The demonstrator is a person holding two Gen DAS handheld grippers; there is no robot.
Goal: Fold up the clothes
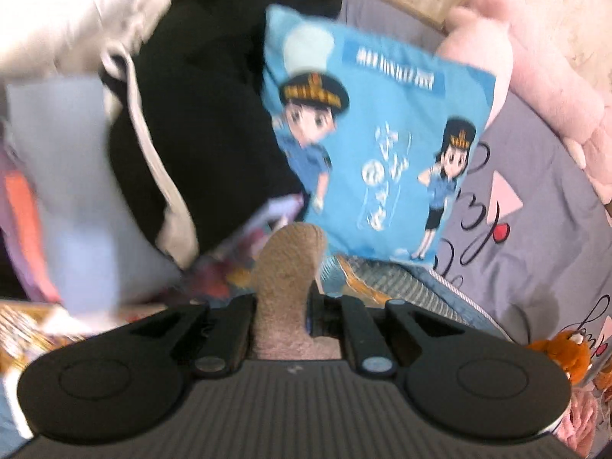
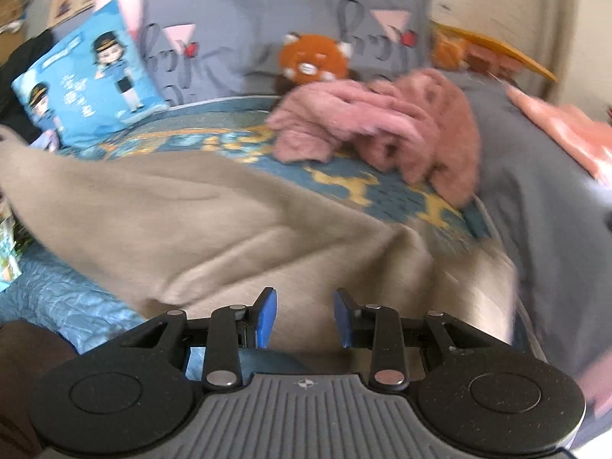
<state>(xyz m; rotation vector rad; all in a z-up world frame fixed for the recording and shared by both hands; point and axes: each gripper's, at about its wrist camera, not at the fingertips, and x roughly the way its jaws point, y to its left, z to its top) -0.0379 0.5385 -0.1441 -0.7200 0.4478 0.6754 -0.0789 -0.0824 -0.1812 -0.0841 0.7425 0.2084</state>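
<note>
A tan knit garment (image 2: 229, 222) lies spread over the bed in the right wrist view. One bunched end of the tan garment (image 1: 287, 260) rises between the jaws of my left gripper (image 1: 285, 306), which is shut on it and holds it above the bed. My right gripper (image 2: 305, 317) hovers low over the near edge of the same garment. Its blue pads (image 2: 267, 317) stand apart, their inner faces bare, with the cloth showing in the gap. A fluffy pink garment (image 2: 382, 122) lies crumpled further back on the bed.
A blue cartoon pillow (image 1: 375, 134) (image 2: 88, 88) leans at the head of the bed. A black garment (image 1: 206, 114) and pale blue cloth (image 1: 76, 191) are piled left. A red panda plush (image 2: 313, 57) sits on the grey sheet (image 2: 535, 191). The bedspread (image 2: 382, 187) is blue and yellow.
</note>
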